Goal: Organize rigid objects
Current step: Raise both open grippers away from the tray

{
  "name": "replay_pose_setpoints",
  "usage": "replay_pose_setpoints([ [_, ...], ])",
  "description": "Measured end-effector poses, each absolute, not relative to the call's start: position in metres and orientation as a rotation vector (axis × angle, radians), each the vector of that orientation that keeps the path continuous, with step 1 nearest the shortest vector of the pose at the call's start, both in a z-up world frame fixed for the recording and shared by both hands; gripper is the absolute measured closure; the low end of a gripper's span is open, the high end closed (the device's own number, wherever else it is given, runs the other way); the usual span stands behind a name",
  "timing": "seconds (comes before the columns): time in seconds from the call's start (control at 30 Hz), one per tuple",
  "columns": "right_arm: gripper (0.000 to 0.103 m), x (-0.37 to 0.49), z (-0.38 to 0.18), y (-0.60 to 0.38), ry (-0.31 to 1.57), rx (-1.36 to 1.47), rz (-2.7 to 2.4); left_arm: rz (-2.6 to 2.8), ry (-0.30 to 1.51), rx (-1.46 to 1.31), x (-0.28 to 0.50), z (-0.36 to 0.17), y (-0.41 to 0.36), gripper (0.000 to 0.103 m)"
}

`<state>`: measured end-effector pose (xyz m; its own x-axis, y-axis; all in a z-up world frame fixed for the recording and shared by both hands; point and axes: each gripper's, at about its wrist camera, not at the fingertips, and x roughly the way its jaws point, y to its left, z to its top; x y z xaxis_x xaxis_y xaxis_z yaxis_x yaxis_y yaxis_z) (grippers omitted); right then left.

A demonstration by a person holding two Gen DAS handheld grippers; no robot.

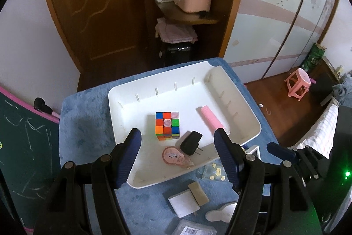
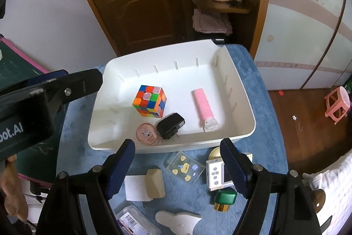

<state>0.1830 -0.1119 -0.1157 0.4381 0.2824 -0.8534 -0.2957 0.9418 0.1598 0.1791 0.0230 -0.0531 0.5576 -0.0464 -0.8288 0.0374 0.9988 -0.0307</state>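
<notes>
A white tray (image 1: 123, 94) (image 2: 114, 67) sits on a blue fuzzy mat. In it lie a colourful puzzle cube (image 1: 167, 125) (image 2: 150, 100), a black plug adapter (image 1: 191, 143) (image 2: 170, 125), a pink roller (image 1: 211, 121) (image 2: 203, 106) and a round pink face-print item (image 1: 176, 156) (image 2: 147, 133). My left gripper (image 1: 178, 138) is open and empty above the tray's near half. My right gripper (image 2: 177, 147) is open and empty over the tray's near rim. On the mat in front lie a white handheld game (image 2: 216, 175), a clear sticker case (image 2: 187, 167) and a green box (image 2: 225, 197).
A beige and white block (image 2: 145, 186) (image 1: 189, 197), a white flat piece (image 2: 178, 220) and a barcoded case (image 2: 132, 218) lie at the mat's near edge. A chalkboard (image 1: 24, 147) stands left. A pink stool (image 1: 298, 84) is on the floor right. A wooden door and shelf stand behind.
</notes>
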Motion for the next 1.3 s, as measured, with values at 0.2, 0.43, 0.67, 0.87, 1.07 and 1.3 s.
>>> replay_pose_setpoints([
  [0.2, 0.023, 0.162, -0.095, -0.116, 1.007, -0.013, 0.346, -0.084, 0.934, 0.018, 0.161, -0.039, 0.018, 0.031],
  [0.43, 0.023, 0.141, -0.075, -0.126, 0.966, -0.002, 0.328, -0.122, 0.891, 0.033, 0.142, -0.026, 0.012, 0.031],
  [0.67, 0.023, 0.124, -0.064, -0.139, 0.947, 0.014, 0.303, -0.149, 0.863, 0.036, 0.127, -0.019, 0.011, 0.031],
  [0.87, 0.023, 0.11, -0.059, -0.152, 0.927, 0.036, 0.28, -0.169, 0.857, 0.042, 0.118, -0.018, 0.01, 0.031],
  [1.07, 0.023, 0.098, -0.061, -0.17, 0.925, 0.076, 0.247, -0.192, 0.856, 0.058, 0.111, -0.019, 0.005, 0.031],
  [1.3, 0.023, 0.086, -0.068, -0.19, 0.939, 0.115, 0.214, -0.225, 0.854, 0.08, 0.103, -0.02, -0.005, 0.031],
])
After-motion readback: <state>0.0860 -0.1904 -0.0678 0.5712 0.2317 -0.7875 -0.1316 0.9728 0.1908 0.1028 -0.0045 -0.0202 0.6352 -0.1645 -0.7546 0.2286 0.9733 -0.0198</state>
